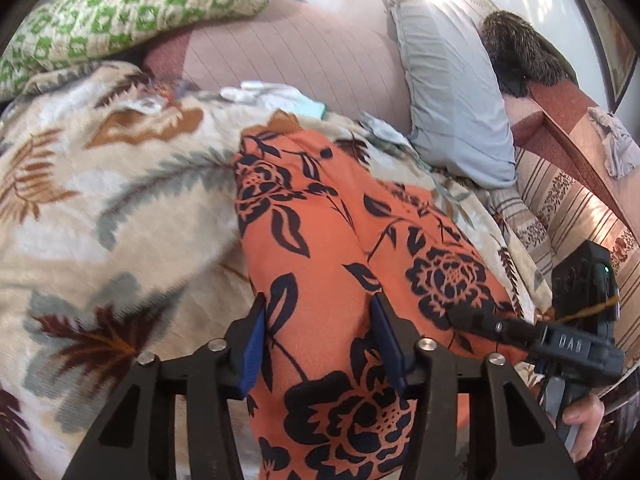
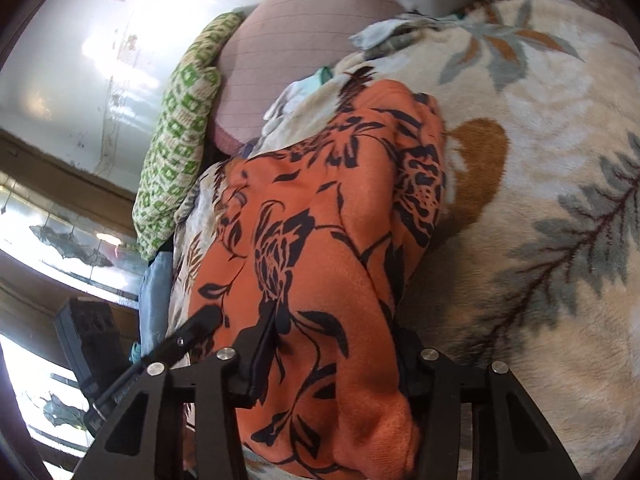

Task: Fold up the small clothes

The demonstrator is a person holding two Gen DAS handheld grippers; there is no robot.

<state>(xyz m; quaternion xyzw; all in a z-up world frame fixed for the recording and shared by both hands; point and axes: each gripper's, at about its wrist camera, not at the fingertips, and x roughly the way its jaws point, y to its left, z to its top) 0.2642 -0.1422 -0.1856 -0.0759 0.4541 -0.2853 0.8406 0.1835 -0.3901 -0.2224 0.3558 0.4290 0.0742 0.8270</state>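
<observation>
Bed, leaf-print blanket (image 1: 120, 208): one orange floral garment (image 1: 320, 232) lying lengthwise, apparently part-folded, near end bunched between the jaws of both the left hand-held gripper (image 1: 318, 340) and right hand-held gripper (image 2: 336, 360), each seemingly grasping it; further folds judged outstanding.

Surface: bed covered by a cream leaf-print blanket (image 1: 100, 208).
Ahead of the left gripper (image 1: 318, 340): orange floral garment (image 1: 320, 220) on the blanket.
Beyond the garment: small pale clothes (image 1: 276, 96).
Far right: grey-blue pillow (image 1: 452, 92).
Far left: green-patterned pillow (image 1: 132, 4).
</observation>
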